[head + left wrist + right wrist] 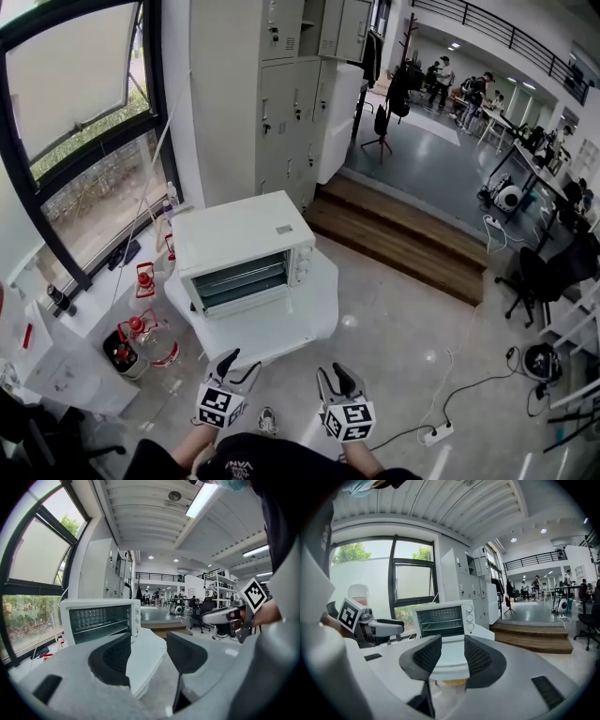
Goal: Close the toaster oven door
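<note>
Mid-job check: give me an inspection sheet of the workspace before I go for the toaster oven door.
Surface: white table, carrying the toaster oven.
Job's things: toaster oven faces the grippers; its racks show, so the door seems open.
Clutter: red items on the floor side left of the table.
Grippers: left gripper and right gripper both have jaws apart, hold nothing, and are short of the table.
Cables: power strip on the floor at right.
Surroundings: lockers, wooden step, people far back.
</note>
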A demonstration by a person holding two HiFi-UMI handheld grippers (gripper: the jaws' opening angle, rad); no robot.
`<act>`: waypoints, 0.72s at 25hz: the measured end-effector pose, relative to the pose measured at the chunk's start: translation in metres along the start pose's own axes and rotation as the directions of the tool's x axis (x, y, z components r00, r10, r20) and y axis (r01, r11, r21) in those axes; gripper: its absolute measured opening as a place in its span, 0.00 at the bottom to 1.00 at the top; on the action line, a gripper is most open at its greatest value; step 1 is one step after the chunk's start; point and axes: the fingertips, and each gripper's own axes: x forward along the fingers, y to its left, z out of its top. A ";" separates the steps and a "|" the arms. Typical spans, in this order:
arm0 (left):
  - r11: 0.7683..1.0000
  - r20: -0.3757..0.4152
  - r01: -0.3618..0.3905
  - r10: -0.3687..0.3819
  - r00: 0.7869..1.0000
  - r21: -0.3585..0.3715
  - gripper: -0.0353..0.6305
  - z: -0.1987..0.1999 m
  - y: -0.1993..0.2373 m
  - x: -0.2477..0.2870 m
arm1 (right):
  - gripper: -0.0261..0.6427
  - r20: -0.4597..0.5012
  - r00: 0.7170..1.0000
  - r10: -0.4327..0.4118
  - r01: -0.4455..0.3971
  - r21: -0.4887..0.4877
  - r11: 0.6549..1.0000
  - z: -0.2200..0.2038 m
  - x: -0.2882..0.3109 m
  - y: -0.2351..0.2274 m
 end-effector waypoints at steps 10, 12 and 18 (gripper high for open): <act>0.995 0.003 -0.097 0.097 0.995 -0.023 0.40 0.007 0.072 0.029 | 0.24 0.009 0.998 0.062 -0.062 -0.036 0.997 0.029 0.088 -0.007; 0.993 0.002 -0.115 0.115 0.993 -0.029 0.40 0.007 0.081 0.032 | 0.24 0.002 0.997 0.074 -0.073 -0.035 0.997 0.029 0.100 -0.008; 0.979 -0.024 -0.197 0.195 0.980 -0.058 0.40 0.000 0.099 0.027 | 0.24 -0.035 0.990 0.135 -0.137 -0.049 0.989 0.026 0.127 -0.007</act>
